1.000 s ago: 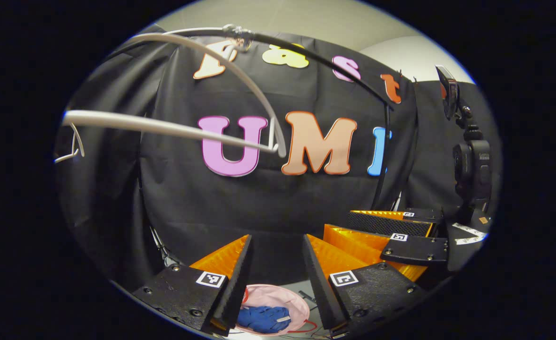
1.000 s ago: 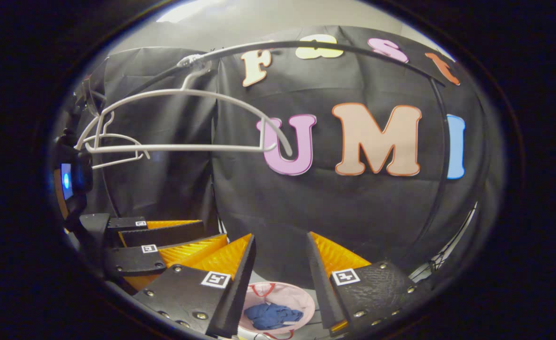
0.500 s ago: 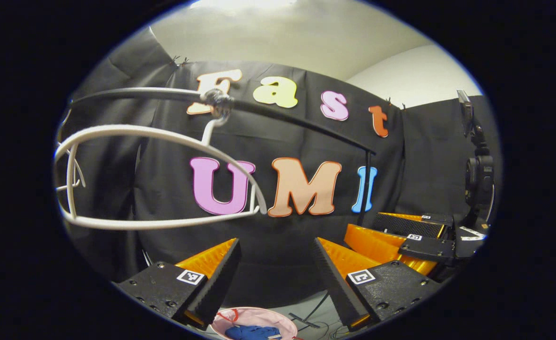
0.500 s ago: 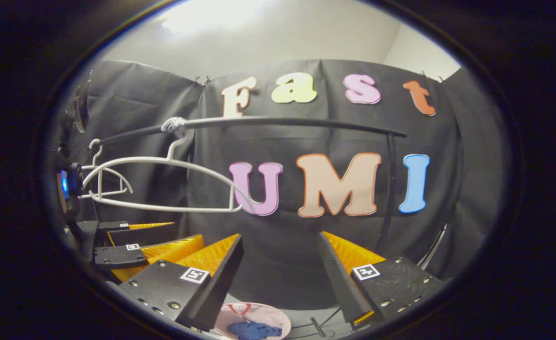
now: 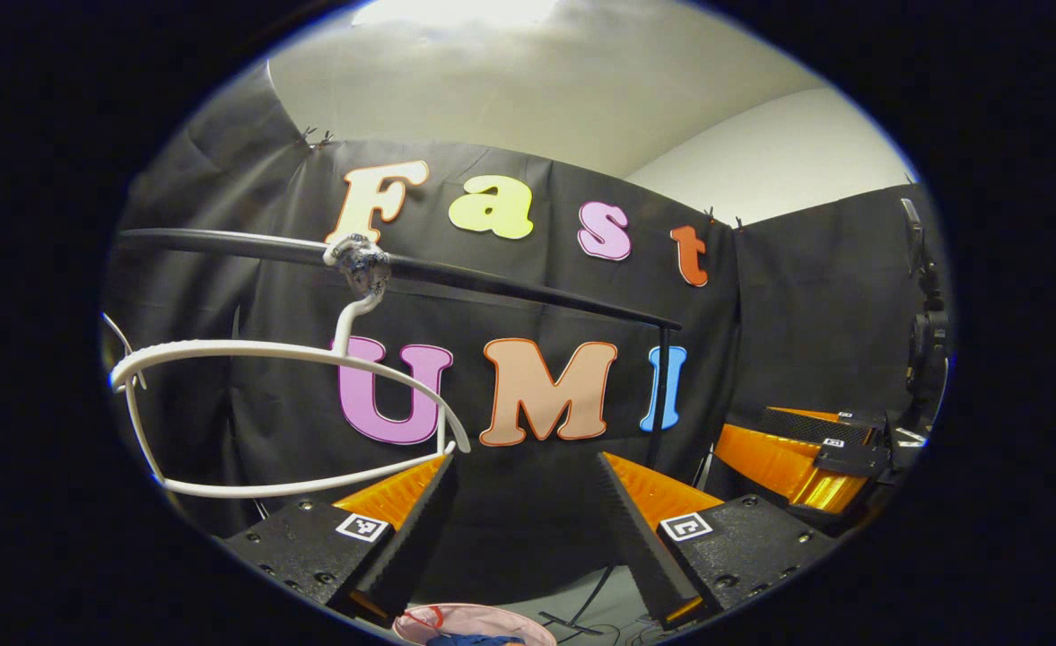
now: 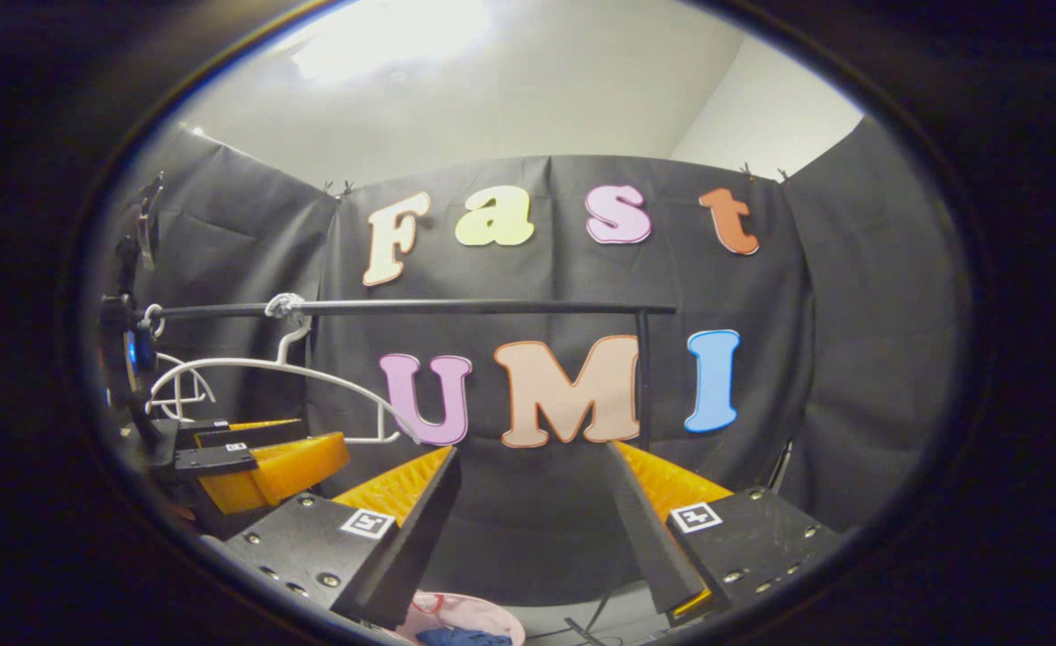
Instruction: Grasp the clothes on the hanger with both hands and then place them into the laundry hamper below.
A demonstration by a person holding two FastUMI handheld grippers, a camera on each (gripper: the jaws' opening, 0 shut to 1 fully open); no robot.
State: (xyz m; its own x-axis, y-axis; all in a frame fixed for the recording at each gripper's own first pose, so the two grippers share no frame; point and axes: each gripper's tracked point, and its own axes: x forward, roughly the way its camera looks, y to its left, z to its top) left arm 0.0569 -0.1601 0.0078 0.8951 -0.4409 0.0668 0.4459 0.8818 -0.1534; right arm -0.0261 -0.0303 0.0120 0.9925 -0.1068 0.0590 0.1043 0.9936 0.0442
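Left gripper (image 5: pixel 523 502) gapes above hampered blue clothes (image 5: pixel 476 641).

Black cloth (image 6: pixel 859 296) draped the booth's back and sides, creased and pinned along its top edge. Above it rose a pale wall (image 5: pixel 761 170) and a pale ceiling (image 6: pixel 510 99), with a bright patch of light (image 6: pixel 384 45) glaring overhead. A black rail (image 6: pixel 456 308) ran level across the cloth, held on a thin black post (image 6: pixel 642 377). Grey floor (image 5: pixel 608 597) peeked out below, cables trailing across it.
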